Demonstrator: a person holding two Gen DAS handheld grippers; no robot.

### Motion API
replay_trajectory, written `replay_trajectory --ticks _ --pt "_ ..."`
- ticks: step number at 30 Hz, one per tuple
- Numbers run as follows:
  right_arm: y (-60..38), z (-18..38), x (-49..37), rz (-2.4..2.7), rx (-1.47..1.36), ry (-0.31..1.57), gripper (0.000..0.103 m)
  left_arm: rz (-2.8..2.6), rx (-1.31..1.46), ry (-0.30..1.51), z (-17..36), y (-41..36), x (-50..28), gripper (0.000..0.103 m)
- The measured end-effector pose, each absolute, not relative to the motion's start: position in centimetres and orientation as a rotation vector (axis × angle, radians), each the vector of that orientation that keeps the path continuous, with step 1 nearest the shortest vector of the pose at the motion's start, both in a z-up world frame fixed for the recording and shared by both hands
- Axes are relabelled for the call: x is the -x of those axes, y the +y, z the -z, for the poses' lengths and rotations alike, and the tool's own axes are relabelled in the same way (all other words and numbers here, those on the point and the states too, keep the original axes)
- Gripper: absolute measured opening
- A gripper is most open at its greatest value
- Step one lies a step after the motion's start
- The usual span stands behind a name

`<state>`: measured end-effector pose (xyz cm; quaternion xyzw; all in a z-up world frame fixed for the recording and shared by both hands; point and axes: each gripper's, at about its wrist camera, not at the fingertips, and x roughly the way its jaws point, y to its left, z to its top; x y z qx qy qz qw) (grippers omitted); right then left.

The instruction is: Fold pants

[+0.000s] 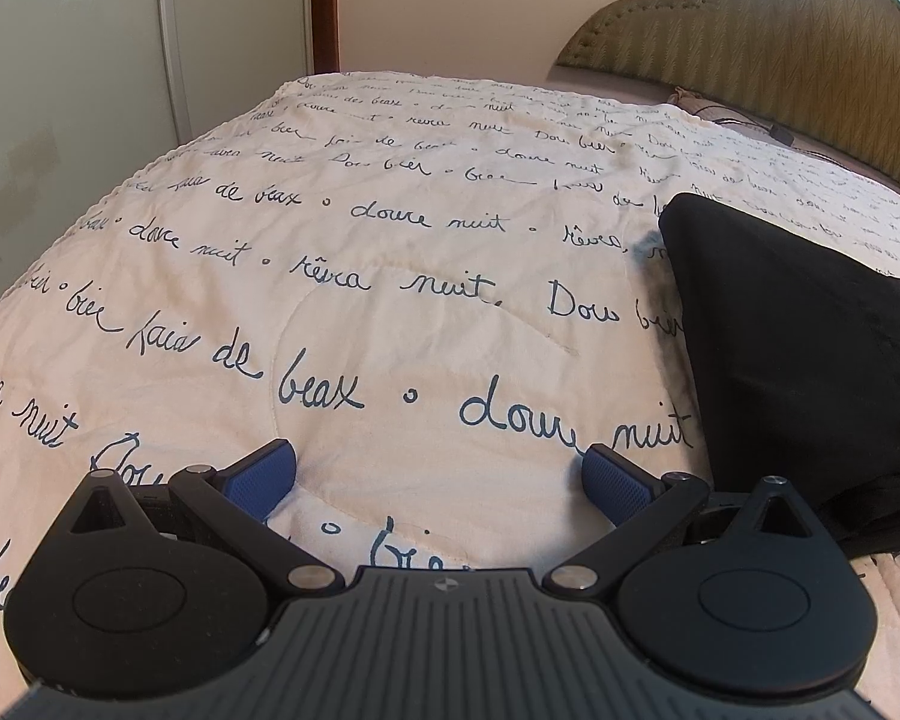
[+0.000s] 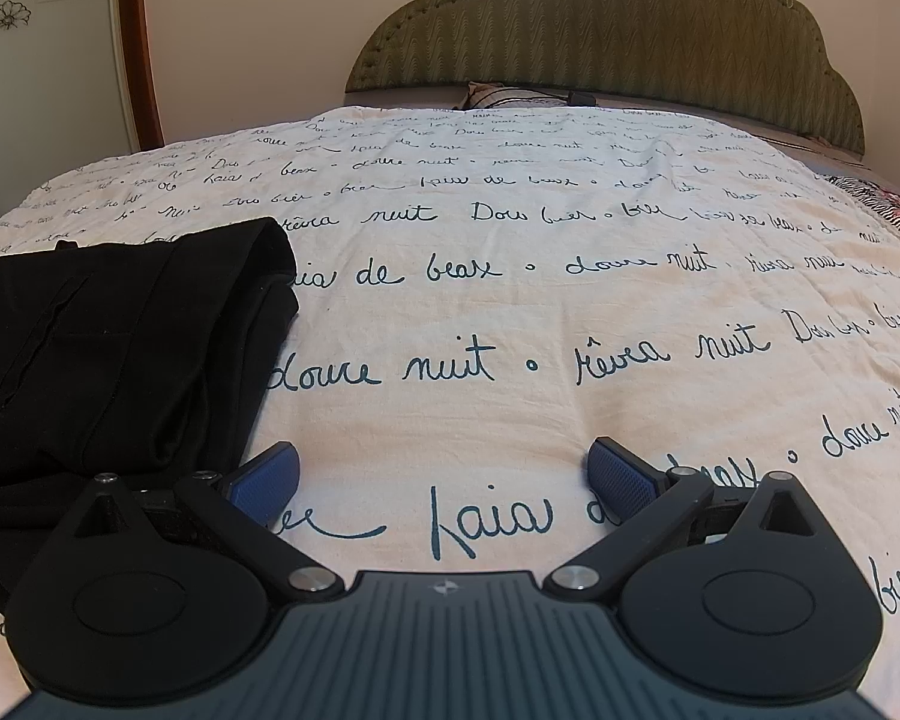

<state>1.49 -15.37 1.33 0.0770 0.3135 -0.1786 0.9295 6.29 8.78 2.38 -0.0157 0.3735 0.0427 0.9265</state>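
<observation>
The black pants (image 1: pixel 810 372) lie folded in a compact stack on the bed, at the right of the left wrist view and at the left of the right wrist view (image 2: pixel 114 354). My left gripper (image 1: pixel 439 471) is open and empty, just left of the stack, above the bedspread. My right gripper (image 2: pixel 444 471) is open and empty, just right of the stack. Neither gripper touches the pants.
A cream bedspread (image 2: pixel 570 312) with dark handwritten words covers the bed. A green padded headboard (image 2: pixel 618 30) stands at the far end, with a pillow (image 2: pixel 498 95) below it. A wardrobe door (image 1: pixel 90 90) stands at the left. The bed's left edge (image 1: pixel 60 240) drops off.
</observation>
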Motion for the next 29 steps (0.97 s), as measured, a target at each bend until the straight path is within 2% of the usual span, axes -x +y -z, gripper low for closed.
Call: replay_trajectory --ticks 19,26,29 --pt "-15.4 -1.3 -1.5 0.366 -0.158 0.642 0.103 -0.101 -0.004 0.739 -2.6 8.4 -6.1 0.103" --pt "-15.4 -1.4 -1.5 0.366 -0.158 0.642 0.103 -0.110 -0.065 0.686 -5.4 8.5 -9.9 0.103" --pt "-15.4 -1.4 -1.5 0.366 -0.158 0.642 0.103 -0.065 -0.086 0.682 -4.4 9.0 -12.3 0.103"
